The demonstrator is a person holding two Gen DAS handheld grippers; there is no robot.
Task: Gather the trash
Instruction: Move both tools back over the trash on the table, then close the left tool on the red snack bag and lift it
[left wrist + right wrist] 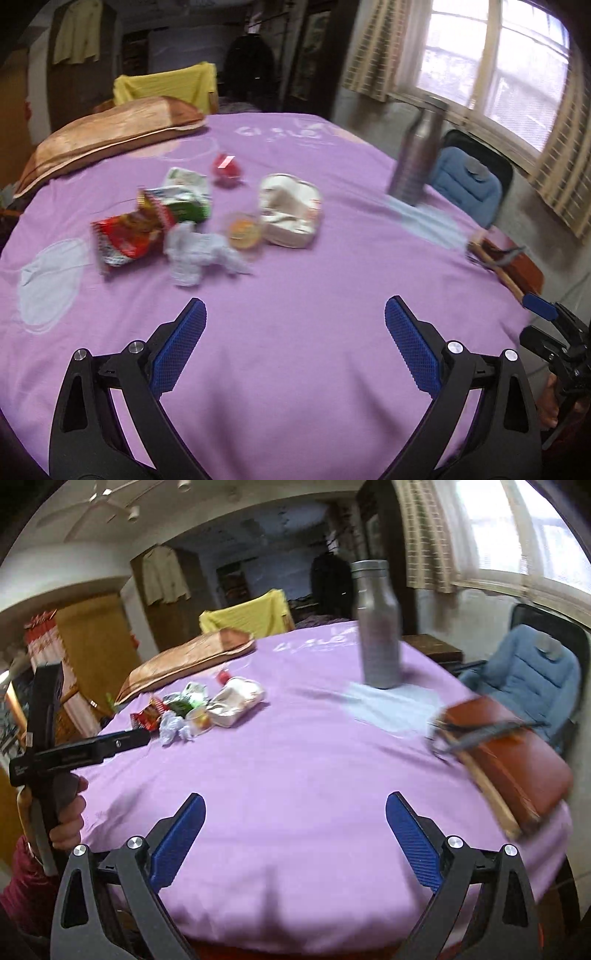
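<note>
A heap of trash lies on the purple bedsheet (314, 295): a red snack packet (127, 236), a green-white wrapper (184, 199), crumpled grey paper (199, 254), a small clear cup (243, 230), a white foam container (290, 210) and a red wrapper (226, 170). The heap also shows in the right wrist view, with the foam container (236, 699) and crumpled paper (173, 727) to the far left. My left gripper (295, 339) is open and empty, short of the heap. My right gripper (295, 830) is open and empty over bare sheet.
A steel bottle (378, 627) stands on a pale cloth patch at the back right. A brown notebook with spectacles (506, 753) lies at the bed's right edge. A brown pillow (107, 140) lies at the far left. A blue-cushioned chair (532, 679) stands beside the bed.
</note>
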